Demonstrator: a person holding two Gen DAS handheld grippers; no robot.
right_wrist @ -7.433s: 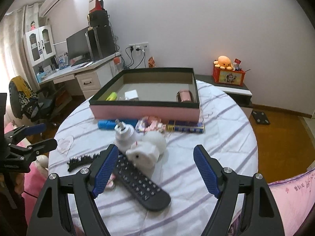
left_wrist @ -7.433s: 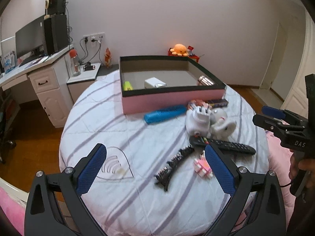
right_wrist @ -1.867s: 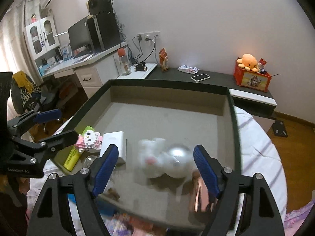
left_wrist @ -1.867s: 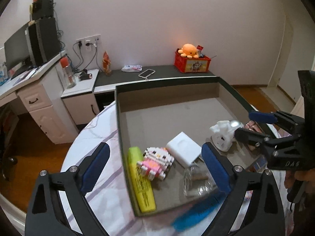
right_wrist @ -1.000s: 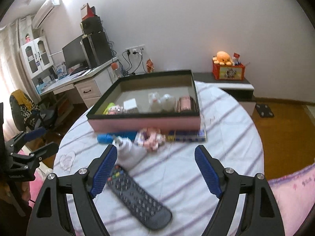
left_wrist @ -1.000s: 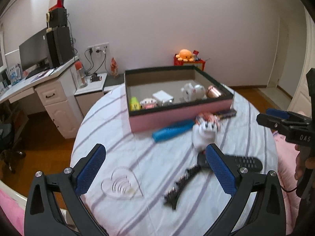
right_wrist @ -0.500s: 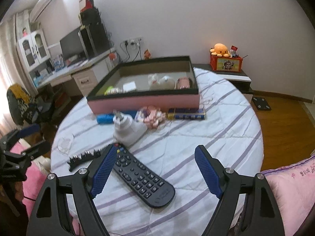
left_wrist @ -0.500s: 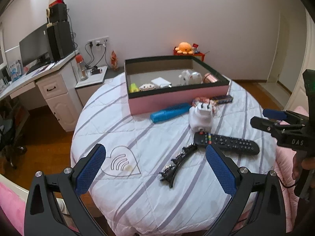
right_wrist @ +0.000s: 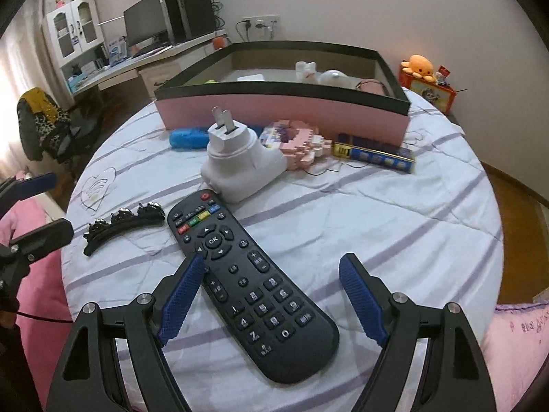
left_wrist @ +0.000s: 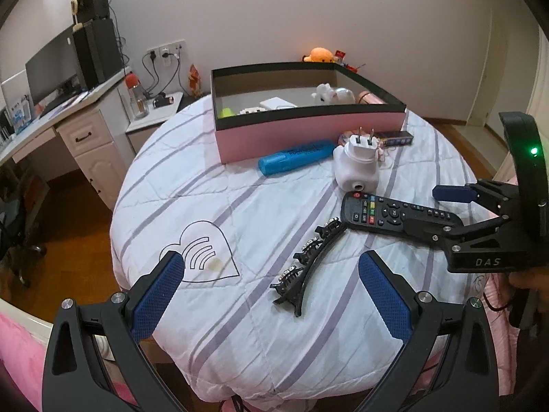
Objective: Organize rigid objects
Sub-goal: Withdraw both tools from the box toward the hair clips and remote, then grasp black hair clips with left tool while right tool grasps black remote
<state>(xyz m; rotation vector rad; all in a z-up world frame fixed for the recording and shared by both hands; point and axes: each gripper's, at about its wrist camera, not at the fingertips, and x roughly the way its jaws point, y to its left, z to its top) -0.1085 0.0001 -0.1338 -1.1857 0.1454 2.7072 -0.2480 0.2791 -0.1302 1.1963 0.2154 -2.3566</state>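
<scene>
Black remote (right_wrist: 252, 288) lies on the bed (right_wrist: 394, 219) between the wide-open, empty right gripper (right_wrist: 271, 297); left gripper (left_wrist: 272, 297) gapes empty over the hair clip (left_wrist: 308, 261). Next seems closing squarely, then lifting toward the box (right_wrist: 281, 113)

Left gripper (left_wrist: 271, 290): matte black angular frame, blue knurled finger pads (left_wrist: 156, 295), silver screws at the pivots. Right gripper (right_wrist: 269, 295) is the same build, with white "DAS" lettering, a green LED on its curved black housing, thin cable trailing below.
</scene>
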